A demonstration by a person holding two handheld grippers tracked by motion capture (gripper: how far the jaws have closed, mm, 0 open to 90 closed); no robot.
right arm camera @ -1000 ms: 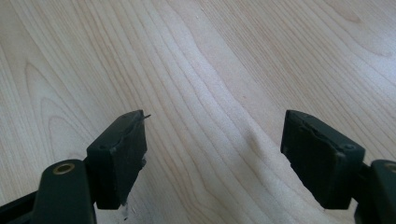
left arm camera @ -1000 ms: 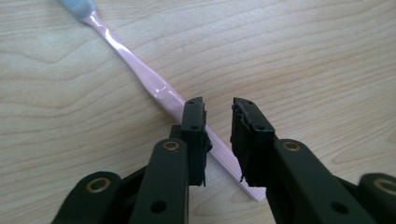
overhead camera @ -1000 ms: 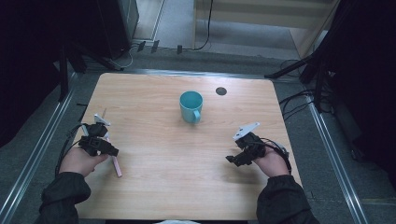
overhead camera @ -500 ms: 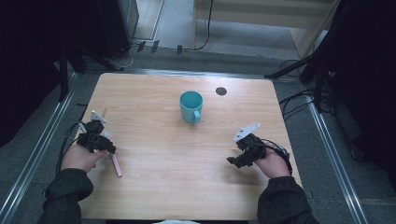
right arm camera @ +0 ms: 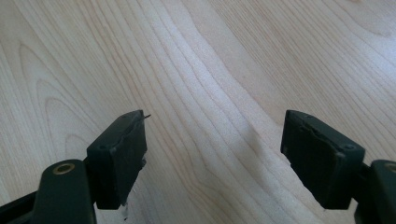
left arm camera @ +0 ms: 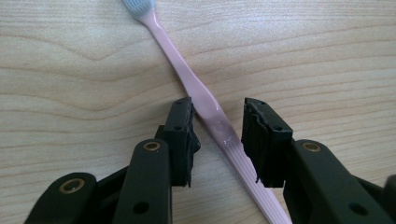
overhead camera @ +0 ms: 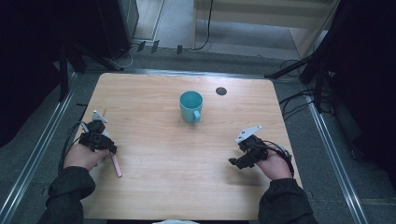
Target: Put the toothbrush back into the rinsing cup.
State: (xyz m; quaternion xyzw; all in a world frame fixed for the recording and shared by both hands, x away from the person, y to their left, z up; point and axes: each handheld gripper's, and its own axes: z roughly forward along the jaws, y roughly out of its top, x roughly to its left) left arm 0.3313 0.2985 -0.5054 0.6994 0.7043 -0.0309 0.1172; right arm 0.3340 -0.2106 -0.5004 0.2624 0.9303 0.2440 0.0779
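Note:
A pink toothbrush (left arm camera: pixel 205 105) with a pale bristle head lies flat on the wooden table (overhead camera: pixel 154 177) at the left side; its handle end (overhead camera: pixel 115 165) sticks out below my left hand. My left gripper (left arm camera: pixel 217 116) points down over its handle, one jaw on each side. The jaws have just been opening and stand open, the left pad (left arm camera: pixel 180 133) close against the handle, the right pad clear of it. In the high view the left gripper (overhead camera: pixel 97 138) is near the table's left edge. My right gripper (right arm camera: pixel 215 135) (overhead camera: pixel 240 161) stands open over bare wood at the right, nothing between its jaws.
A teal mug (overhead camera: pixel 191 106) stands upright at the table's middle back, handle toward me. A small dark round spot (overhead camera: pixel 221 91) sits behind it to the right. Metal rails run along both sides of the table, and cables lie on the floor at the right.
The left hand has shifted very slightly to the left above the toothbrush, which stays lying on the table. The right hand has not moved.

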